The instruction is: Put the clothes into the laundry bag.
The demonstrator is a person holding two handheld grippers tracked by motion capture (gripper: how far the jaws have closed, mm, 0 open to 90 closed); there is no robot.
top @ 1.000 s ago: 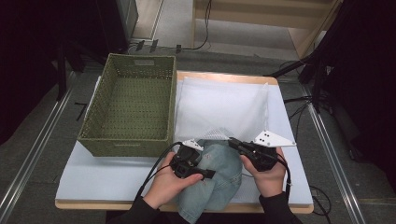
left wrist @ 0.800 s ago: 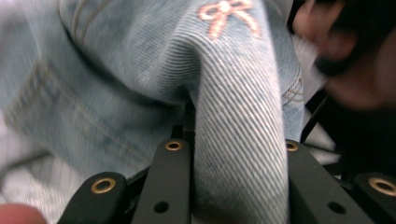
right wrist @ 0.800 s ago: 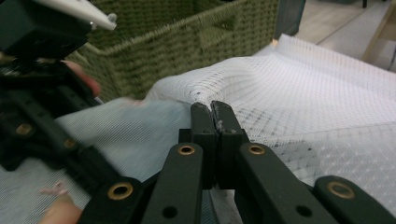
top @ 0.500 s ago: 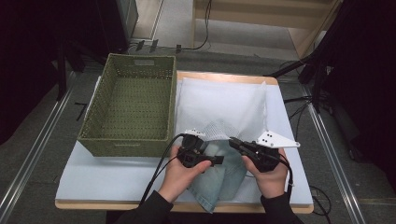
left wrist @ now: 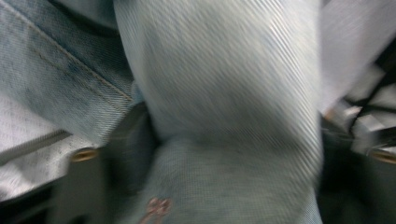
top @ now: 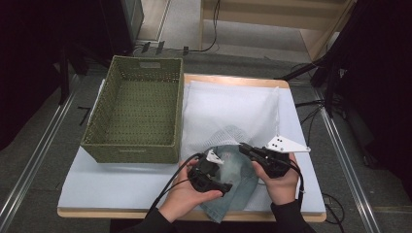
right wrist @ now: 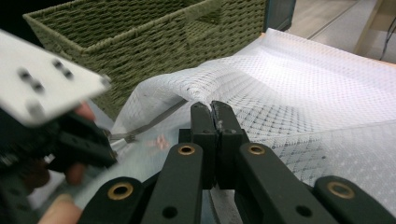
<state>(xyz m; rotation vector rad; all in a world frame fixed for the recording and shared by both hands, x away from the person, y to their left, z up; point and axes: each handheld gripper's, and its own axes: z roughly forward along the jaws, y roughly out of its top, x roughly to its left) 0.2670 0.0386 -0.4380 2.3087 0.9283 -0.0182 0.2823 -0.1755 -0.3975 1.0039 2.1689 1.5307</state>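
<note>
Light blue jeans [top: 238, 194] lie at the table's near edge, their upper part under the white mesh bag [top: 228, 107]. My left gripper [top: 226, 187] rests on the jeans and points right. In the left gripper view blurred denim [left wrist: 219, 93] sits between the jaws of that gripper [left wrist: 224, 163], which have just been opening and stand apart. My right gripper [top: 241, 145] is shut on the bag's edge, and its own view shows the tips [right wrist: 215, 109] pinching the raised mesh [right wrist: 303, 84]. The hand holding the left gripper [right wrist: 79, 140] is close on the left.
A green woven basket [top: 136, 111] stands empty on the left of the table, right beside the bag, and looms behind it in the right gripper view [right wrist: 140, 37]. A pale sheet covers the tabletop [top: 107, 184]. Cables trail off both grippers toward the near edge.
The left gripper went up toward the bag's mouth, then drew back toward the near edge and rightward. The bunched jeans now lie flatter, partly under the mesh. The right gripper stayed put.
</note>
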